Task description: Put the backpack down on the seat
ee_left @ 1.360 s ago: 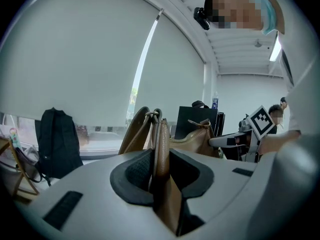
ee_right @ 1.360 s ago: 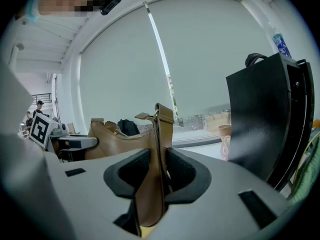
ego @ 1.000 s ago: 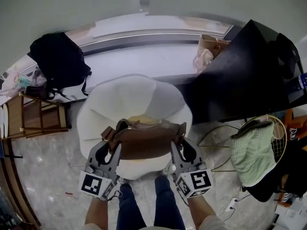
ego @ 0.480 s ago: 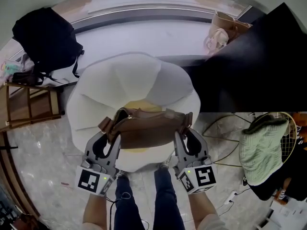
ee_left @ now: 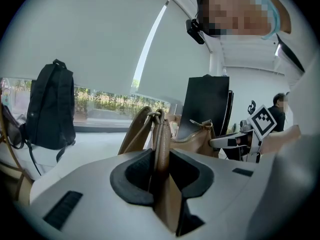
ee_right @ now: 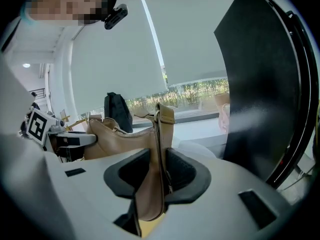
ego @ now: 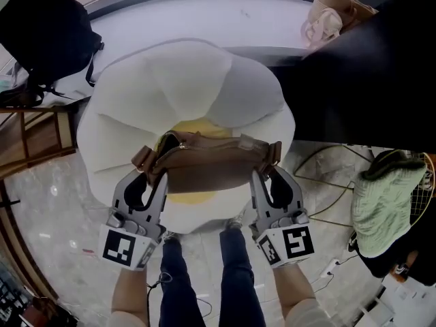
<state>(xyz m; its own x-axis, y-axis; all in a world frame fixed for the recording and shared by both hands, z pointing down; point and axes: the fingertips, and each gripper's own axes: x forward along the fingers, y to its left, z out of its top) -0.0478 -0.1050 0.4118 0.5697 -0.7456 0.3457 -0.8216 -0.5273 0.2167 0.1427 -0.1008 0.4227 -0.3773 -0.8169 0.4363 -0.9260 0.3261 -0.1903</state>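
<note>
Found brown backpack [ego: 208, 172] gripped at either end by left tongs [ego: 153, 180] and right tongs [ego: 264, 177], over white seat [ego: 184, 80]; contact indeterminate.

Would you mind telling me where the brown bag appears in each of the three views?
Head view: brown bag at centre, over the white seat.
Left gripper view: lower centre, its end pinched in the jaws.
Right gripper view: lower centre, body stretching left.
Shared landmark: black backpack by the window.

Marble floor [ego: 54, 203], white window ledge [ego: 204, 12], wooden frame [ego: 34, 142]
</note>
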